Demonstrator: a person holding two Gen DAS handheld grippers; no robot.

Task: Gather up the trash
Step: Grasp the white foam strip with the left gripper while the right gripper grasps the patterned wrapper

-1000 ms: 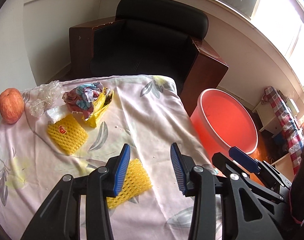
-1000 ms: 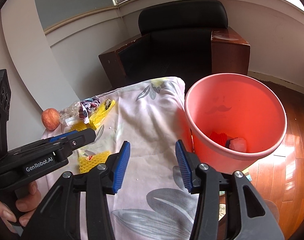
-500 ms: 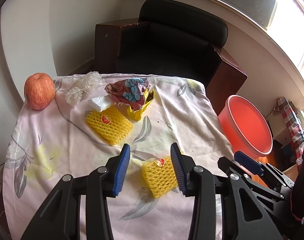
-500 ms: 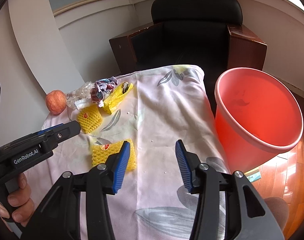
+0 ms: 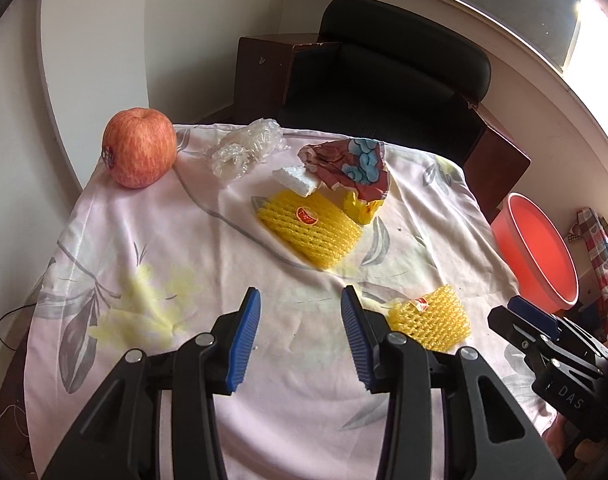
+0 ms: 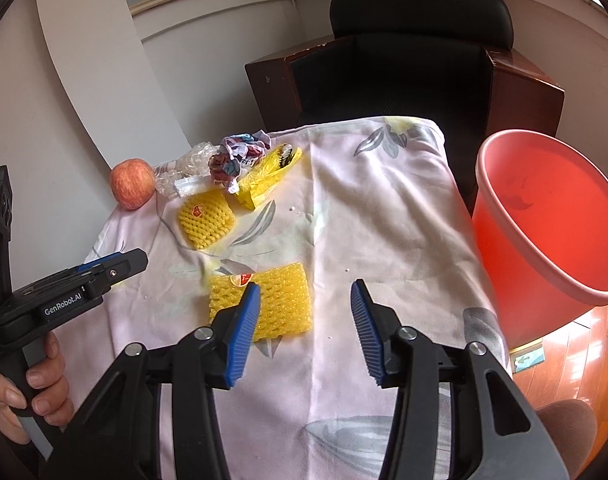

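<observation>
Through my left wrist camera, the left gripper (image 5: 300,334) has swung away from the red bucket (image 5: 538,252) since a second ago: its ribbed blue pads gape empty over bare floral cloth (image 5: 152,240), the small yellow foam net (image 5: 430,322) now just right of them, the larger mesh net (image 5: 310,228) beyond touching a white foam chip (image 5: 296,180), crumpled wrappers (image 5: 350,168), clear plastic (image 5: 246,150) and a round apple (image 5: 138,146). Through my right wrist camera, the right gripper (image 6: 306,330) has also drifted off the bucket (image 6: 544,232); jaws apart and empty, its left pad overlapping the near net (image 6: 280,304).
</observation>
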